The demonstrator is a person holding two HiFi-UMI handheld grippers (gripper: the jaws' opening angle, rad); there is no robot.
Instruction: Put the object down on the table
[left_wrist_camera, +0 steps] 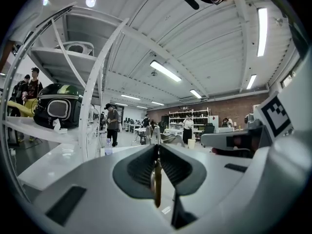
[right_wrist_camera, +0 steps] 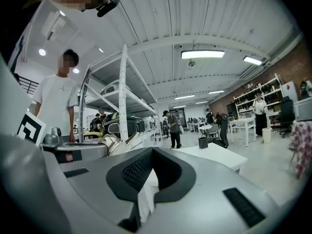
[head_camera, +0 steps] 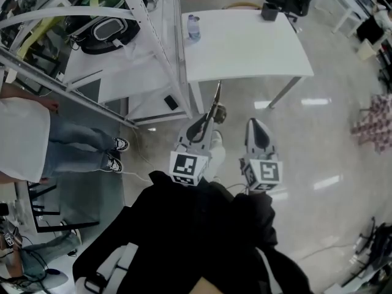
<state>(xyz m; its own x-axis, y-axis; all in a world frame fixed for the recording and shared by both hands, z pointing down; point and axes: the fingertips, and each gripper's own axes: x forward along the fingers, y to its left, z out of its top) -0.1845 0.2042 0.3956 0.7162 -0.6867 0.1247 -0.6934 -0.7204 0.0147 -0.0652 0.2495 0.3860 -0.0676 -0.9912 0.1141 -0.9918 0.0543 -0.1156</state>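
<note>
A white counter (head_camera: 245, 41) with a bottle (head_camera: 193, 27) at its far left corner stands ahead on the glossy floor (head_camera: 331, 139), and a rack (head_camera: 153, 48) stands to its left. My left fingers (left_wrist_camera: 140, 167) are clamped on a thin metal object (left_wrist_camera: 156, 182), held in the air short of the counter and pointing toward it. My right fingers (right_wrist_camera: 138, 172), just beside, stand slightly apart with nothing between them.
</note>
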